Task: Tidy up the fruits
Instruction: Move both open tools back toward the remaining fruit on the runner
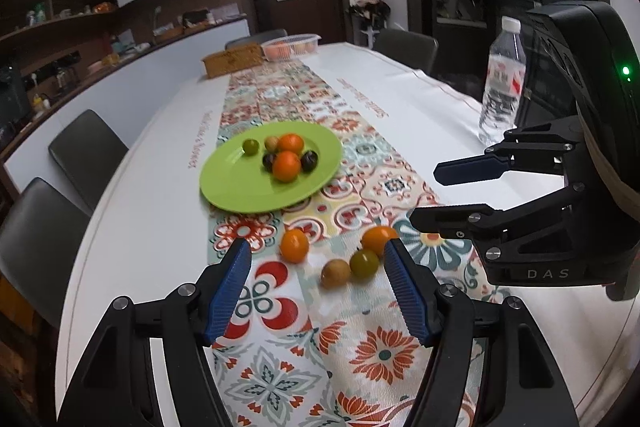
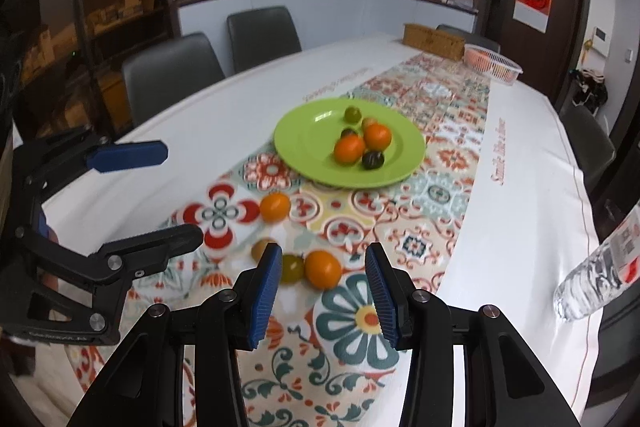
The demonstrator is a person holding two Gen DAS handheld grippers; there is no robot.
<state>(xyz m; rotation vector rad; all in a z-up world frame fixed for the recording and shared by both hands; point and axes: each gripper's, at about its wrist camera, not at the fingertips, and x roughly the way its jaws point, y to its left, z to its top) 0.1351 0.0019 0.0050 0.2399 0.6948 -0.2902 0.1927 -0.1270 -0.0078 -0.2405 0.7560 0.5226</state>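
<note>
Both tools were released and empty: the left gripper (image 1: 318,291) hung with its jaws spread above the patterned runner (image 1: 280,359), and the right gripper (image 2: 322,293) was spread wide just short of the nearest orange (image 2: 323,269). Four fruits lay loose on the runner — that orange touching a green one (image 2: 292,268), a brownish one (image 2: 261,247) just beside, a second orange (image 2: 275,207) apart — while the green plate (image 2: 304,139) beyond held six already. Best move was probably the right gripper straddling the near orange's widest part, closing gently so it didn't squirt out or knock its green neighbour rolling.
</note>
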